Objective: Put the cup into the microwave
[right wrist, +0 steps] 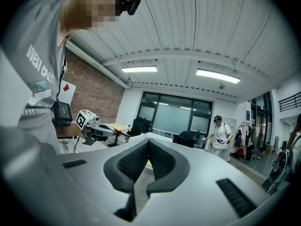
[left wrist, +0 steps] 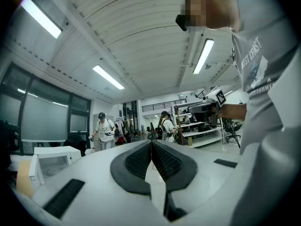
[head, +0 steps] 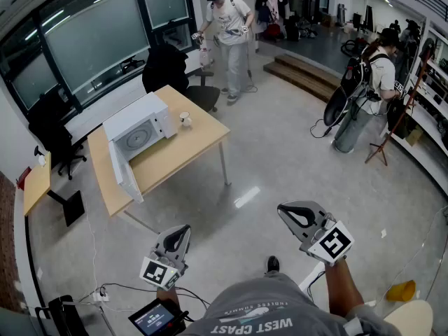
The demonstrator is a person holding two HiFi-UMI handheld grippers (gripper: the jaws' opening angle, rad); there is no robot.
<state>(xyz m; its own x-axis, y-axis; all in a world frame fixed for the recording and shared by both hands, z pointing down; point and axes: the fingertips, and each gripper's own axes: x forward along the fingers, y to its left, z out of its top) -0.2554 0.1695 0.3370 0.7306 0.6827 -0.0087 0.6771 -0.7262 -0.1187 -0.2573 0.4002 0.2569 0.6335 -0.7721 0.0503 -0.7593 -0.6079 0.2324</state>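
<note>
Wooden worktop well away | left tool, right tool pressed together, empty | approach, spread one before reaching cup

Head view: the grey short-sleeved T-shirt reads "WEST COAST", upside down, with "ENDLESS SUMMER" arched beside it. Left gripper view catches "WEST COAST" and "SUMMER" on the same shirt; right gripper view shows "WEST COAST".
</note>
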